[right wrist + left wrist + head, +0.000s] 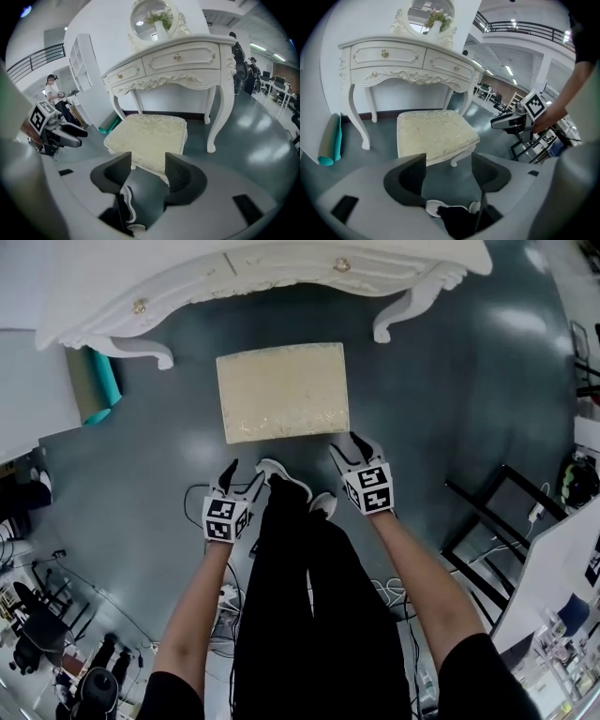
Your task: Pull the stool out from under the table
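From where I stood, the stool [283, 392] sat on the dark floor [450, 381] in front of the white dressing table [234, 273]. Its cushioned seat was almost wholly out in the open, with only the far edge about level with the feet of the table's front legs. To my eye the pulling looked as good as done, or very near it.

The person stood square behind the stool's near edge, shoes [281, 474] close to it, with an arm out on either side. I took that stance as a way to have both near corners within reach, so the stool would slide straight back rather than swing round.

The left gripper [242, 479] hung short of the near left corner, nearer the person than the seat. Its jaws were wide apart and nothing sat between them but floor and a shoe beyond. The right gripper [353, 448] was just beside the near right corner, not touching it. It gaped just as wide, with the seat's edge showing past its pads and nothing in its hold.
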Tool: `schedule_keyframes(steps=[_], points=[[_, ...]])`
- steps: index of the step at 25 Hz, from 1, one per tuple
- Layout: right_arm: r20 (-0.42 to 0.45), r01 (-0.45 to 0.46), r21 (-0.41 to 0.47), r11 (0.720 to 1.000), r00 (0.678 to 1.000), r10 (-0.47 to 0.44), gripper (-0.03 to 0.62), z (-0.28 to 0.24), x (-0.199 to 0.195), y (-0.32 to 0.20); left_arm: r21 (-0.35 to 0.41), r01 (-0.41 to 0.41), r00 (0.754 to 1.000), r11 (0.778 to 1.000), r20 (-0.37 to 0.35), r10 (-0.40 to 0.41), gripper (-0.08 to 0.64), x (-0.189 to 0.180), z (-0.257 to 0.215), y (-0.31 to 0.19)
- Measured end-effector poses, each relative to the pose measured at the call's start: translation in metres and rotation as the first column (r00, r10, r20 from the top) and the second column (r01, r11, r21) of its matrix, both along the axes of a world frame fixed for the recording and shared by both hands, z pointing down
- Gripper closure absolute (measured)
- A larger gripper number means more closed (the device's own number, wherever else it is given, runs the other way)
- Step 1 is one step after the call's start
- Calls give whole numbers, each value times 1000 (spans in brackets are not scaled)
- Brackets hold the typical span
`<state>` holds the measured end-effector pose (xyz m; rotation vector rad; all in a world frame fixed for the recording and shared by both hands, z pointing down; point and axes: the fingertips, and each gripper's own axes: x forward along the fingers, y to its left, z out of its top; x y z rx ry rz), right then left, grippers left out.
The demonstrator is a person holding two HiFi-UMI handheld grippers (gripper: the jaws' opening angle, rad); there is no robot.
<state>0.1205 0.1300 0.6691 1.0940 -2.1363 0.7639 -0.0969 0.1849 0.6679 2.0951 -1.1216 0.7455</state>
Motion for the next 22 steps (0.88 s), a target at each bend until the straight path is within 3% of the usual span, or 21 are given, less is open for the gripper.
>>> schedule_keyframes(steps=[6, 10, 15, 17, 20, 22], points=[[115, -18, 52, 998, 993, 12, 354, -103, -5, 28, 54, 7, 998, 999, -67, -4, 244, 36, -96, 11], [128, -17, 117, 993, 992, 2, 354, -169, -6, 45, 59, 26, 986, 998, -167, -15, 247, 56, -169, 23], [139, -17, 192, 981, 990, -10, 354, -254, -4, 49, 134, 31, 979, 990, -206, -3, 247, 76, -250, 13], [142, -24, 222, 975, 990, -8, 354, -293, -7, 56, 130, 83, 966, 988, -254, -48, 247, 76, -285, 18], [177, -67, 255, 965, 984, 22, 354, -345, -16, 52, 83, 177, 925, 981, -355, -137, 247, 72, -333, 23], [215, -84, 272, 959, 976, 24, 354, -380, -26, 52, 101, 196, 913, 975, -383, -144, 247, 70, -366, 26]])
